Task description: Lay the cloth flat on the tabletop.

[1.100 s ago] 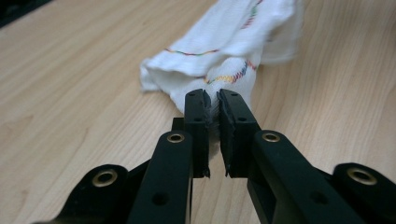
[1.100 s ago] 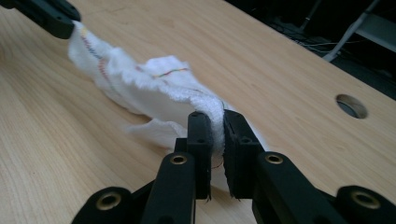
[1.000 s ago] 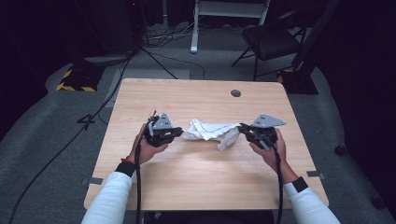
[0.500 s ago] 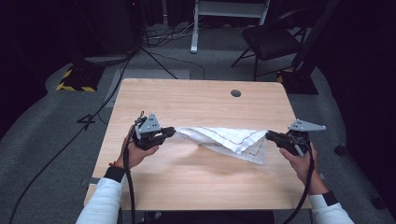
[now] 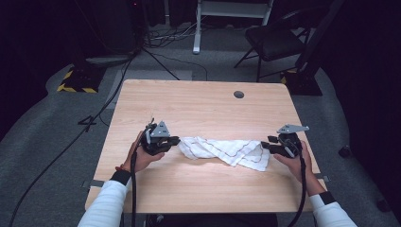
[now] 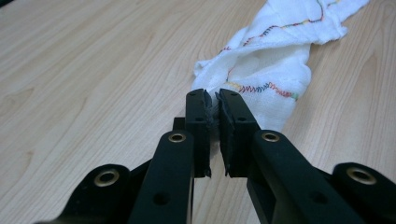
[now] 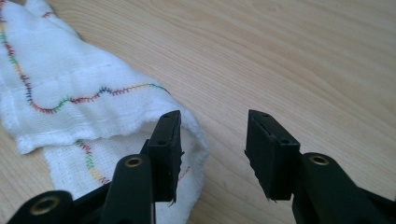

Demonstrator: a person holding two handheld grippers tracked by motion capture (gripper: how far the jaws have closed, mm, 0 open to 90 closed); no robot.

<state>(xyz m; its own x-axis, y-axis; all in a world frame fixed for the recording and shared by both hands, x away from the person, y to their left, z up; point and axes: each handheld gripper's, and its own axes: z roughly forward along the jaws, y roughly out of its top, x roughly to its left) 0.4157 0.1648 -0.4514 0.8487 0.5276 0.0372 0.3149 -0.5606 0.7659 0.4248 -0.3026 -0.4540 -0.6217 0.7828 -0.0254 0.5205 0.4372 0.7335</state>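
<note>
We see the white gauze cloth with multicoloured zigzag stitching (image 5: 222, 151) lying twisted across the light wooden table (image 5: 198, 106). The left gripper (image 6: 213, 103) pinches its end; the right gripper (image 7: 213, 140) has just been opening, cloth beside one jaw. No writing is legible.

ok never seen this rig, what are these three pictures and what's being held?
A person holds a handheld two-jaw gripper in each hand at a wooden table. The high view looks down from above; the two gripper views come from cameras riding on each gripper, looking along its black jaws. A white cloth with coloured stitching lies stretched out on the table. The left gripper is shut on one end of it. The right gripper has just been opening: its jaws stand apart, one over the cloth's edge, nothing between them.
</note>
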